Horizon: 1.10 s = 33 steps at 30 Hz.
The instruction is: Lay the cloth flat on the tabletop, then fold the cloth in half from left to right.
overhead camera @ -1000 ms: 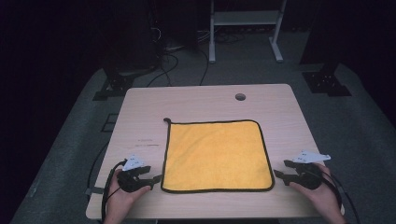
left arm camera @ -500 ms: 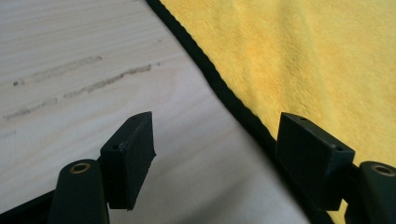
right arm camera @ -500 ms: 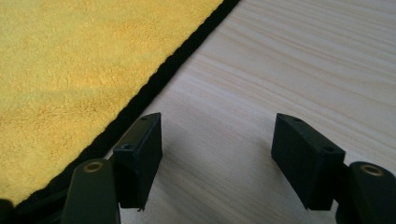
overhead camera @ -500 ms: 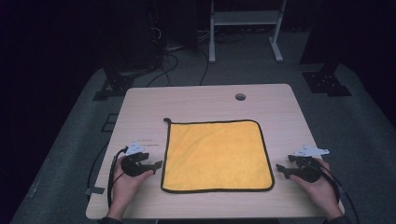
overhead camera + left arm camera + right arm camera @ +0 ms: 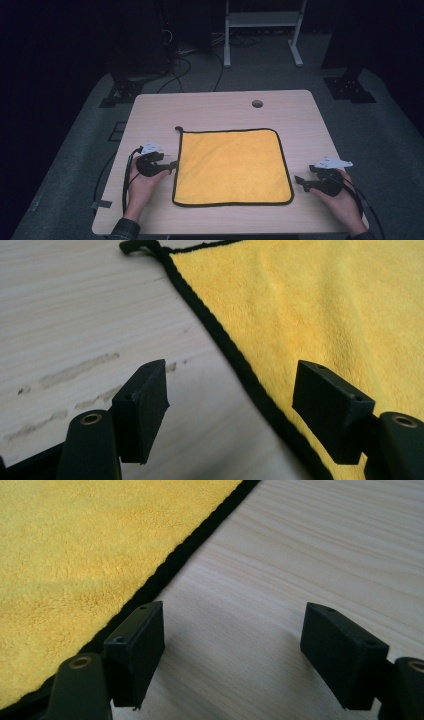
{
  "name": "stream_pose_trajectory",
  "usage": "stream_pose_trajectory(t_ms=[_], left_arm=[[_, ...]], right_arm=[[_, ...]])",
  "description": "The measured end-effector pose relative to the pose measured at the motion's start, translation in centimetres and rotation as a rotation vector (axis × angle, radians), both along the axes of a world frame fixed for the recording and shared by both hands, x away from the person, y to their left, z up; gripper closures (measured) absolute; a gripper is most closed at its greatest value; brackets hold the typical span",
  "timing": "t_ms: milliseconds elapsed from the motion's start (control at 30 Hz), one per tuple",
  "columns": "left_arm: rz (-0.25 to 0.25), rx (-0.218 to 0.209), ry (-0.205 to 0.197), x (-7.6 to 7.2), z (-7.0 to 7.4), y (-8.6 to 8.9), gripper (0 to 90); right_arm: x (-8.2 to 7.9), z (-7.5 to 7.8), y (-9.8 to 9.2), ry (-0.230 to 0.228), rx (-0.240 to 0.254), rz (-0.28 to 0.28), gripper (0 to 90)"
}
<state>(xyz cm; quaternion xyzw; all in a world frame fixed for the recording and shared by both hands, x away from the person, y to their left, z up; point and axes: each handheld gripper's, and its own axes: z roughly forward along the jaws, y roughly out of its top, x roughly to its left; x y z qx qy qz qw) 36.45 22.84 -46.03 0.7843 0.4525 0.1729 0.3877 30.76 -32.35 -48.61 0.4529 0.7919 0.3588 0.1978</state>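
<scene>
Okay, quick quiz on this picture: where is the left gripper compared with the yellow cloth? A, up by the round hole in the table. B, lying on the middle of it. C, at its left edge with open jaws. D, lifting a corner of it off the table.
C: the left gripper sits at the left black hem of the yellow cloth, jaws apart, with the cloth lying flat on the table.

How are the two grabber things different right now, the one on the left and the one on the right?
The left gripper has its tips at the yellow cloth's black edge, one jaw over the cloth; the right gripper sits apart from it, over bare table. The left gripper lies farther up the table, the right gripper nearer the front edge. Both point inward at the cloth with open, empty jaws that have just been widening.
</scene>
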Motion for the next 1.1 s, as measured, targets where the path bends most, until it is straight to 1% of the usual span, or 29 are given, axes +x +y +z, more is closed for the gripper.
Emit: stream_pose_trajectory(t_ms=[67, 233, 300, 400, 533, 700, 733, 767, 867, 900, 1000, 1100], left_arm=[[0.004, -0.01, -0.006, 0.3, -0.2, -0.3, 30.6], [0.0, 0.029, 0.021, 1.1, -1.2, -0.9, 31.7], [0.01, 0.043, 0.025, 1.3, -1.5, -1.0, 33.0], [0.022, 0.046, 0.012, 1.5, -1.6, -0.9, 35.1], [0.032, 0.087, -0.012, 1.5, -1.7, -1.2, 36.1], [0.04, 0.091, -0.017, 1.4, -1.7, -1.3, 36.9], [0.034, 0.086, -0.021, 1.4, -1.7, -1.4, 39.3], [0.016, 0.088, -0.022, 1.3, -1.7, -1.5, 44.4], [-0.013, 0.084, -0.021, 0.9, -1.6, -2.0, 64.1], [-0.009, 0.081, -0.021, 0.9, -1.6, -2.0, 67.1], [-0.008, 0.065, -0.018, 0.8, -1.6, -2.1, 70.8], [-0.002, 0.058, 0.006, 0.8, -1.5, -2.4, 78.9]], right_arm=[[0.0, 0.0, 0.0, 0.001, 0.001, 0.001, 24.4], [0.0, 0.0, 0.0, 0.002, 0.001, 0.003, 23.6], [0.0, 0.0, 0.0, 0.003, 0.0, 0.005, 23.3], [0.0, 0.0, 0.0, 0.002, -0.001, 0.007, 23.0], [0.0, 0.0, 0.0, 0.001, -0.002, 0.01, 22.8], [0.0, 0.0, 0.0, 0.003, -0.001, 0.01, 22.6], [0.0, 0.0, 0.0, 0.003, 0.0, 0.011, 22.6], [0.0, 0.0, 0.0, 0.004, 0.0, 0.011, 22.6], [0.0, 0.0, 0.0, 0.004, 0.0, 0.011, 22.6], [0.0, 0.0, 0.0, 0.004, 0.0, 0.01, 22.6], [0.0, 0.0, 0.0, 0.004, 0.0, 0.011, 22.6], [0.0, 0.0, 0.0, 0.004, 0.0, 0.011, 22.6]])
